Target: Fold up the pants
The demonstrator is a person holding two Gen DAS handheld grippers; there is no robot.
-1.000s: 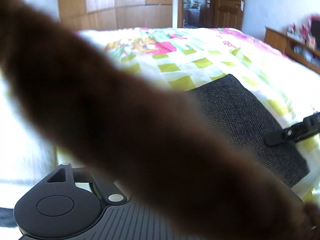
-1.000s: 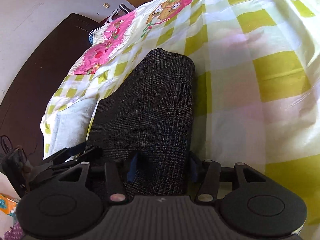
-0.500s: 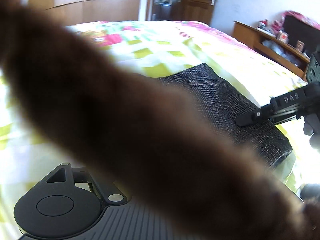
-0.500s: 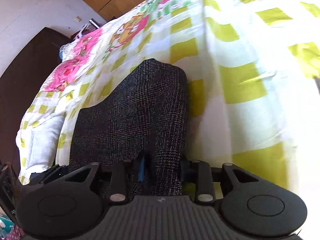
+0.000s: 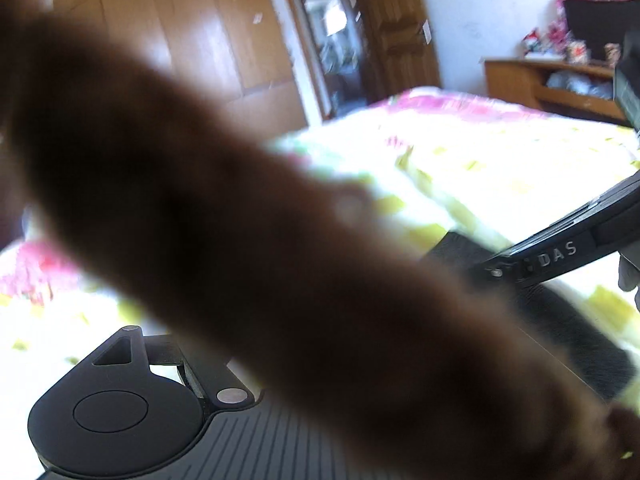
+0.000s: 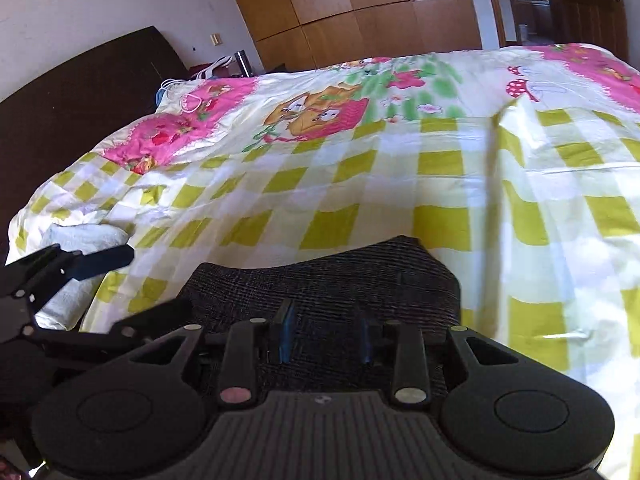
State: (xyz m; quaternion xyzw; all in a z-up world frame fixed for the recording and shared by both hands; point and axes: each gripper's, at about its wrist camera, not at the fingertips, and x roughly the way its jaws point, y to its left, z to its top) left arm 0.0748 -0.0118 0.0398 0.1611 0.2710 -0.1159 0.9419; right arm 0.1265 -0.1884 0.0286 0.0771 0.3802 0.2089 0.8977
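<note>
The dark grey checked pants (image 6: 332, 280) lie folded into a compact block on the bedspread (image 6: 360, 184). My right gripper (image 6: 324, 336) hovers over their near edge with its blue-padded fingers apart and nothing between them. In the left wrist view a blurred brown furry strip (image 5: 256, 240) crosses the lens and hides my left gripper's fingers. The pants (image 5: 560, 316) show behind it at the right, with the right gripper's arm (image 5: 560, 256) over them. The left gripper (image 6: 76, 268) shows at the left of the right wrist view, with its fingers spread apart beside the pants.
The bed has a yellow-checked cover with pink cartoon prints. A dark headboard (image 6: 80, 92) stands at the left, wooden wardrobes (image 6: 360, 8) behind, a doorway (image 5: 332, 52) beyond. A wooden shelf unit (image 5: 552, 84) with clutter stands at the right. A white cloth (image 6: 80, 240) lies at the bed's left edge.
Both cameras have tilted up and pulled back from the pants, so more of the room shows. My right gripper's fingers have opened wider and drawn back to the pants' near edge.
</note>
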